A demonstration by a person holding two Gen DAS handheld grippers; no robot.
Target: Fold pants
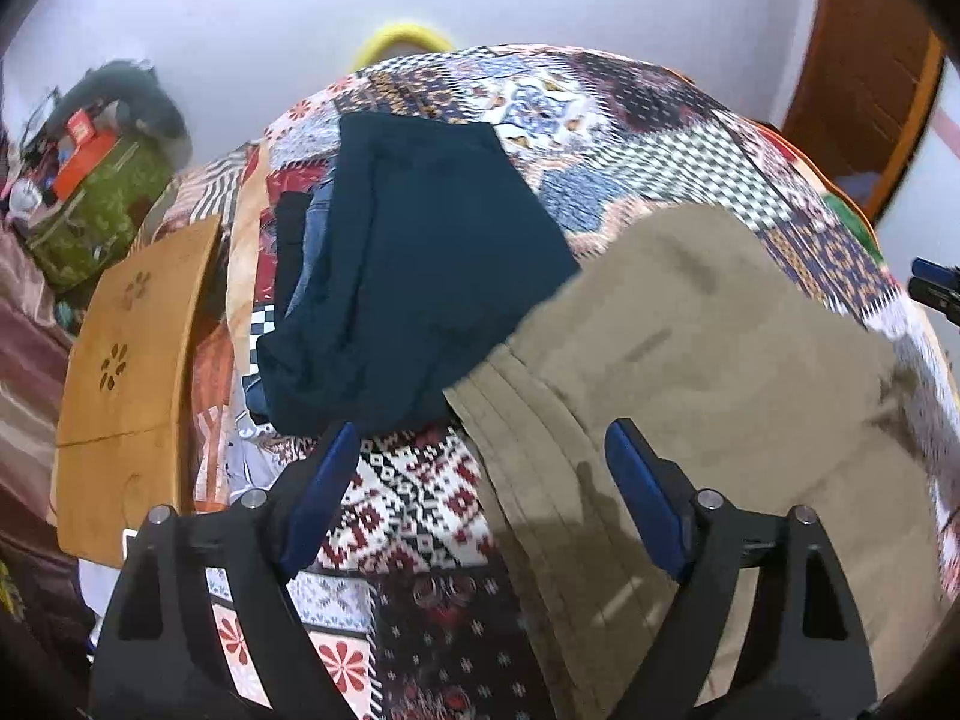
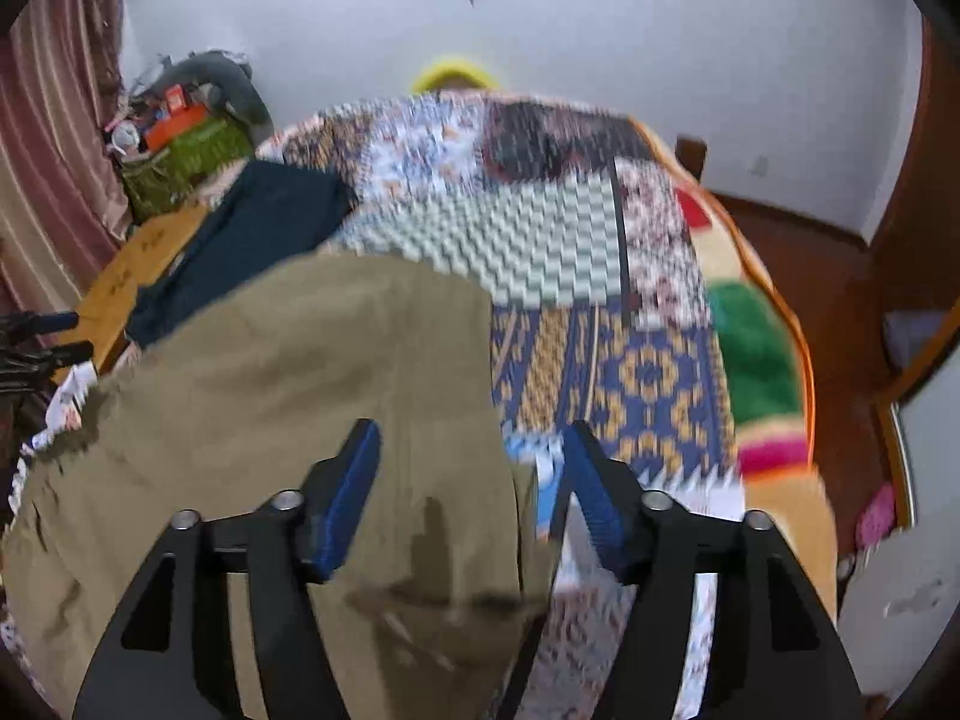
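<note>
Khaki pants [image 1: 708, 372] lie on a patchwork bedspread [image 1: 600, 120], folded into a broad panel. In the left wrist view my left gripper [image 1: 480, 450] is open and empty, hovering over the pants' left folded edge. In the right wrist view the khaki pants [image 2: 288, 372] fill the lower left. My right gripper [image 2: 471, 450] is open and empty above the pants' right edge. The other gripper shows at the far left of that view [image 2: 42, 336].
A folded dark teal garment [image 1: 420, 264] lies on a pile at the bed's left, also seen in the right wrist view [image 2: 252, 240]. A wooden board [image 1: 132, 384], a green bag [image 1: 102, 210] and curtains [image 2: 54, 138] stand at left. Wooden floor [image 2: 840, 324] lies right of the bed.
</note>
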